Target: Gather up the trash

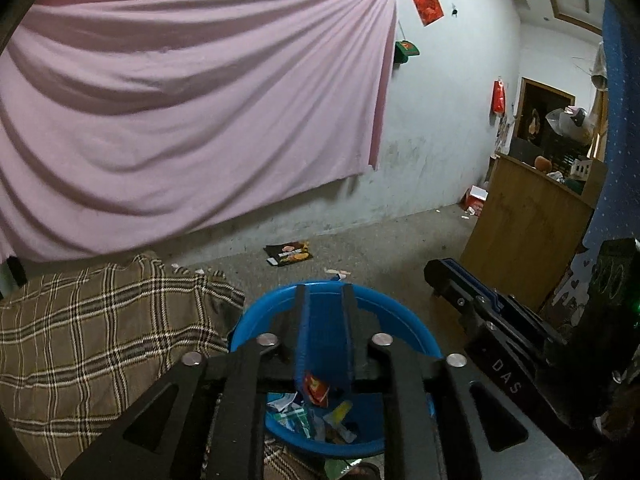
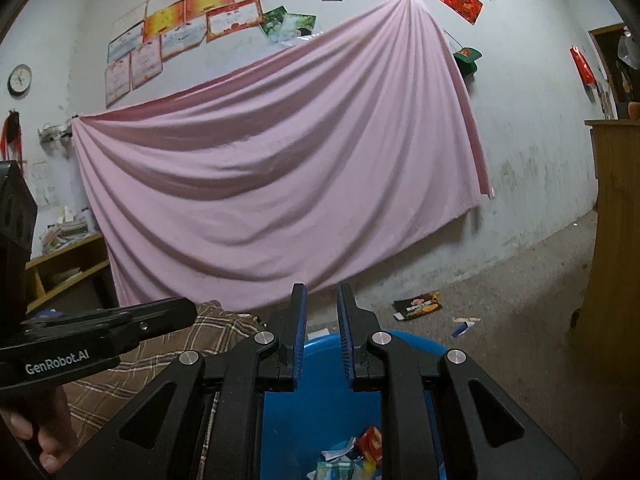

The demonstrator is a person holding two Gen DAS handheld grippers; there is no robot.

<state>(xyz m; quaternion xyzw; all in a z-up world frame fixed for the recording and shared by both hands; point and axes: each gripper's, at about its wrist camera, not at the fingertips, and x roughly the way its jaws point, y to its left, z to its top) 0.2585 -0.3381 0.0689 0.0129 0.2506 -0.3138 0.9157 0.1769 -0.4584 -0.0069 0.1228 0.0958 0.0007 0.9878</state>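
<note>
Blue basin, beside plaid blanket: holds wrappers, among them a red wrapper. Left gripper above basin, jaws slightly parted, pads clear of the wrapper below. Right gripper nearly closed, empty. Dark snack packet on floor near wall.

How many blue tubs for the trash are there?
1. The blue tub sits right under both grippers, next to the plaid blanket, with wrappers already in its bottom. Another could be hidden outside these views.
</note>
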